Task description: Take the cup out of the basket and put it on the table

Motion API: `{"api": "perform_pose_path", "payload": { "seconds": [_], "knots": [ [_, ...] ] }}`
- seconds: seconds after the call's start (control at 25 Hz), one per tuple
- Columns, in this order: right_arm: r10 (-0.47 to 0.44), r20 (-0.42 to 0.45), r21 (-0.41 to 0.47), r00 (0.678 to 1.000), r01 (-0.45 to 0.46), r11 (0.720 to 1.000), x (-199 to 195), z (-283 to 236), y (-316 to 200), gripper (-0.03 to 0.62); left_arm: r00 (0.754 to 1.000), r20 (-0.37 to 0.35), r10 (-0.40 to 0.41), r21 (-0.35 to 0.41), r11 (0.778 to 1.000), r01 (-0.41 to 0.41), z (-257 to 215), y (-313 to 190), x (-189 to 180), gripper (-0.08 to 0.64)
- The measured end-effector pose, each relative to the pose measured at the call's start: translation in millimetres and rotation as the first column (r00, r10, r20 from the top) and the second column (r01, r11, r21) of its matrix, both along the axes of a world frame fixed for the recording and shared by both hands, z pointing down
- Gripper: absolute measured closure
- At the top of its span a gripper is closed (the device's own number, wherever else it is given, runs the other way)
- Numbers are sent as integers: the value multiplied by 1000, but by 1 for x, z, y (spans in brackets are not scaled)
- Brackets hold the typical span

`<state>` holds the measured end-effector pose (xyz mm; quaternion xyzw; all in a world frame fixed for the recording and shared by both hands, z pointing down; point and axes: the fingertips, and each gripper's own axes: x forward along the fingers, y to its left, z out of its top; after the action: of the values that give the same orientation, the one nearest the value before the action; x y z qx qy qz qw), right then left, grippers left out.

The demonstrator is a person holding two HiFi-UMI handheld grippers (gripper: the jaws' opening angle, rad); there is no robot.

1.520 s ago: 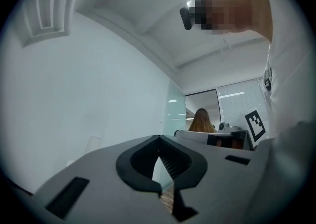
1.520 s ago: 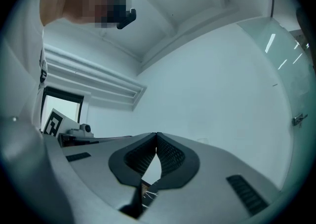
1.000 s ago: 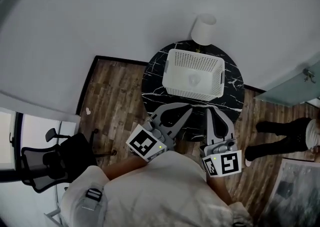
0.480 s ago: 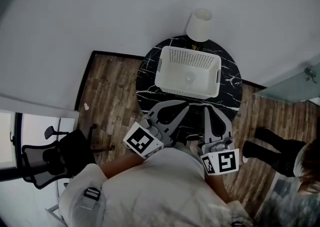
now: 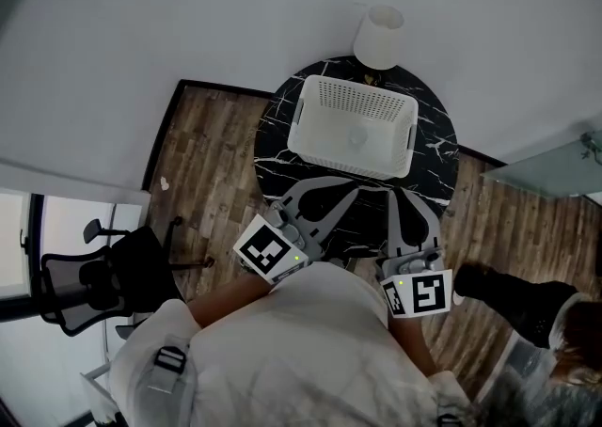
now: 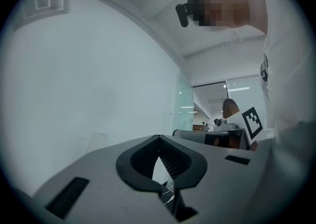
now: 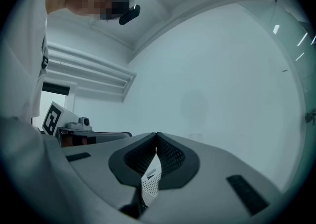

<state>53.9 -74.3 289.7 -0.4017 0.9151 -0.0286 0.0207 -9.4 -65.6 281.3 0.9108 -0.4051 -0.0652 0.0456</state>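
A white perforated basket (image 5: 353,126) stands on the round black marble table (image 5: 282,157). Inside it a pale cup (image 5: 356,138) shows only faintly. My left gripper (image 5: 352,189) and right gripper (image 5: 399,193) hover over the table's near edge, just short of the basket and not touching it. In the left gripper view the left gripper (image 6: 158,138) has its jaw tips met with nothing between them. The right gripper (image 7: 157,134) looks the same in the right gripper view, where a strip of the basket (image 7: 150,186) shows through the hollow behind the tips.
A white cylinder like a lamp shade (image 5: 379,37) stands at the table's far edge against the wall. A black office chair (image 5: 85,284) is on the wood floor at the left. Another person's dark boots (image 5: 513,293) are at the right, near a glass panel (image 5: 555,166).
The head view has shifted a little, so the table and basket sit slightly differently in frame. The person's boots at the right moved toward the lower right. Both grippers hold the same place.
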Motion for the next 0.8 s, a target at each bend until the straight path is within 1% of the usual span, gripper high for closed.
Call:
{"api": "perform_pose_path", "payload": {
  "seconds": [0.2,0.36,0.52,0.64,0.8],
  "knots": [
    [-25,-17,-34,1000,24,999,-10,15,-3,586,1000,4,-9,-17,1000,9,10,-3,-4,554],
    [-49,-61,-77,997,45,996,-21,35,-1,586,1000,4,-16,-84,996,16,32,-2,-12,554],
    [-59,-77,-109,995,50,993,-27,51,2,586,1000,17,-26,-130,991,28,52,1,-23,554],
    [-60,-92,-115,994,50,992,-29,57,4,585,999,27,-23,-140,990,27,60,2,-26,554],
    [-67,-116,-107,991,54,993,-32,59,2,584,999,37,-7,-130,991,12,61,0,-28,554]
  ]
}}
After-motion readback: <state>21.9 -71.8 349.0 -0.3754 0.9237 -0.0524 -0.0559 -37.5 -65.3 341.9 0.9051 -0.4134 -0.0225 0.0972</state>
